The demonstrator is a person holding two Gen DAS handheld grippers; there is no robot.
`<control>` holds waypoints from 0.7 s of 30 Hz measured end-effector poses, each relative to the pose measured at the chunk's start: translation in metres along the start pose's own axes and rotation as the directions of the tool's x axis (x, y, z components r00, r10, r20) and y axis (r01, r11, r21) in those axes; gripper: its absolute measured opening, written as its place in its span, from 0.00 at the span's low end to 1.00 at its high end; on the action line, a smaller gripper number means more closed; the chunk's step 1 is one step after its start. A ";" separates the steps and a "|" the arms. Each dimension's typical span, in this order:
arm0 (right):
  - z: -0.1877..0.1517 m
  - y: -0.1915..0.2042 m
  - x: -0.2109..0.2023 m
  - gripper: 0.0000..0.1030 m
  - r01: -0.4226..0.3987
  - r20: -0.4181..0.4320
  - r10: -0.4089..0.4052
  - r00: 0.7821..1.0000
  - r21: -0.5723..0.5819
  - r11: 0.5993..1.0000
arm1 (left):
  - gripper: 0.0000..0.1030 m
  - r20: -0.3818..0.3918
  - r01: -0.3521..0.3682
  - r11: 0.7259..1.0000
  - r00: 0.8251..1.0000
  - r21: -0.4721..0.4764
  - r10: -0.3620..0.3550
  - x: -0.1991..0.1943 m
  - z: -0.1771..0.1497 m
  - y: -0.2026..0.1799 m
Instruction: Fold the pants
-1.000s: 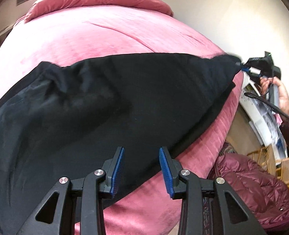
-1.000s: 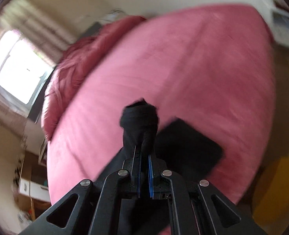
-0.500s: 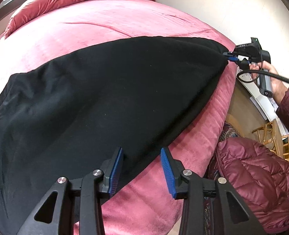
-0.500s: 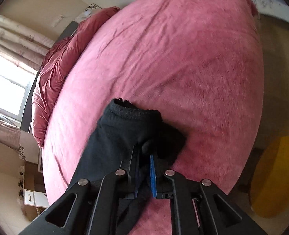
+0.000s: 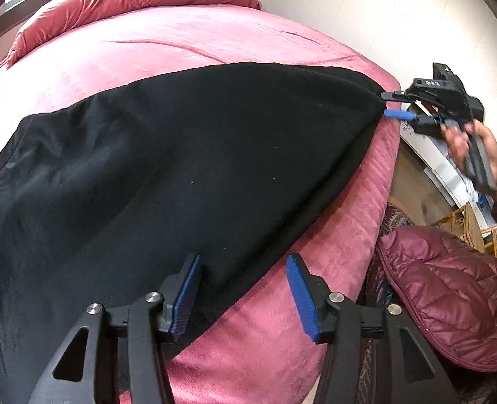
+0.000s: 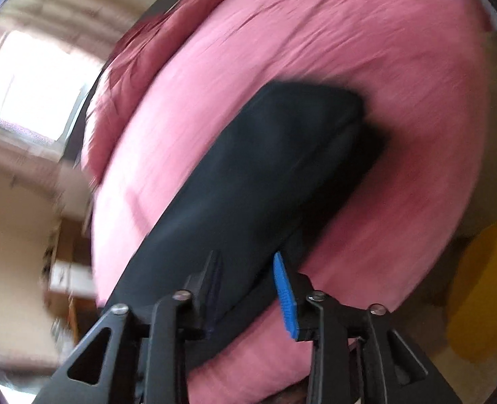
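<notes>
Two grippers are letting go of the pants (image 5: 167, 168), which lie spread in a long black band across the pink bed (image 5: 181, 40), from the near left to the far right corner. The left gripper (image 5: 243, 289) hangs over the near edge of the cloth; its jaws have just been opening and now stand wide apart, with the hem under the gap but neither pad pressing on it. In the left wrist view the right gripper (image 5: 391, 104) sits at the far right tip of the pants, held by a hand (image 5: 477, 155) in a dark red sleeve. Its own view is blurred, yet its jaws (image 6: 248, 289) have plainly just been opening, with a strip of black cloth between them and no pad clamped on it.

Judging from this, the laying-out step is ending: the pants look stretched flat and released, and no fold across their length is made yet. The next move probably calls for each gripper to take a fresh hold on one end or edge, pinching all layers together, then carrying it over to meet the other end without dragging the lower layer or pulling wrinkles into the soft bedcover.
</notes>
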State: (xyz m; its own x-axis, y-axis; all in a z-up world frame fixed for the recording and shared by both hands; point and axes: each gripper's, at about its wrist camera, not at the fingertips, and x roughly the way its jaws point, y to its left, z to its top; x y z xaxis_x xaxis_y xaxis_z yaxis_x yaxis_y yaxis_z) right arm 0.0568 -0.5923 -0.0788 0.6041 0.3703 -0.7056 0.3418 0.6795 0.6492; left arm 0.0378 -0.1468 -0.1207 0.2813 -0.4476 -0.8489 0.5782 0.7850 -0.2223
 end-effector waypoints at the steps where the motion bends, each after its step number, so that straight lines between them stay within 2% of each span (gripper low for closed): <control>1: -0.009 0.007 0.008 0.43 -0.018 -0.030 0.017 0.999 -0.009 1.000 | 0.52 0.003 0.006 1.000 1.000 -0.009 -0.006 0.000 0.000 0.002; 3: -0.023 0.017 0.025 0.44 -0.038 -0.075 0.035 0.997 -0.026 0.999 | 0.51 0.013 0.016 1.000 1.000 -0.022 -0.016 -0.001 0.000 0.005; 7: -0.044 0.026 0.054 0.44 -0.042 -0.138 0.039 0.990 -0.018 0.999 | 0.34 0.022 0.011 0.999 1.000 -0.037 -0.011 0.000 0.000 0.013; 8: -0.046 0.027 0.058 0.41 -0.038 -0.141 0.035 0.989 -0.017 0.999 | 0.31 0.024 0.017 0.999 1.000 -0.050 -0.016 0.000 0.000 0.017; 10: -0.049 0.030 0.062 0.30 -0.032 -0.136 0.030 0.990 -0.018 0.999 | 0.19 0.026 0.016 0.998 1.000 -0.062 -0.015 0.000 0.001 0.021; 11: -0.053 0.029 0.062 0.21 -0.029 -0.134 0.027 0.991 -0.015 0.999 | 0.15 0.028 0.013 0.997 1.000 -0.070 -0.012 0.000 0.001 0.024; 12: -0.055 0.031 0.065 0.12 -0.012 -0.133 0.009 0.991 -0.024 1.000 | 0.06 0.028 0.006 0.997 1.000 -0.076 -0.004 0.000 0.002 0.027; 13: -0.054 0.032 0.065 0.10 0.002 -0.129 -0.007 0.992 -0.037 0.999 | 0.01 0.026 -0.003 0.997 1.000 -0.082 0.005 0.000 0.002 0.030; 17: -0.053 0.047 0.048 0.07 0.014 -0.102 -0.025 0.994 -0.106 0.994 | 0.00 0.053 0.027 0.995 0.998 -0.092 -0.022 -0.012 0.002 0.036; 19: -0.045 0.060 0.035 0.07 -0.002 -0.084 -0.011 0.996 -0.147 0.989 | 0.00 0.085 0.092 0.990 0.993 -0.104 -0.084 -0.026 -0.002 0.039; 21: -0.047 0.064 0.020 0.06 -0.010 -0.069 -0.002 0.998 -0.180 0.984 | 0.00 0.095 0.119 0.987 0.990 -0.105 -0.109 -0.035 -0.005 0.041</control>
State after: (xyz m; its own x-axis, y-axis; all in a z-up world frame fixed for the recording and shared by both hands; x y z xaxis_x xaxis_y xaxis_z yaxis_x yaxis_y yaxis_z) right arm 0.0574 -0.5116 -0.0644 0.5523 0.4117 -0.7249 0.2000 0.7788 0.5946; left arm 0.0475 -0.0966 -0.1022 0.2880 -0.5690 -0.7703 0.5236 0.7670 -0.3708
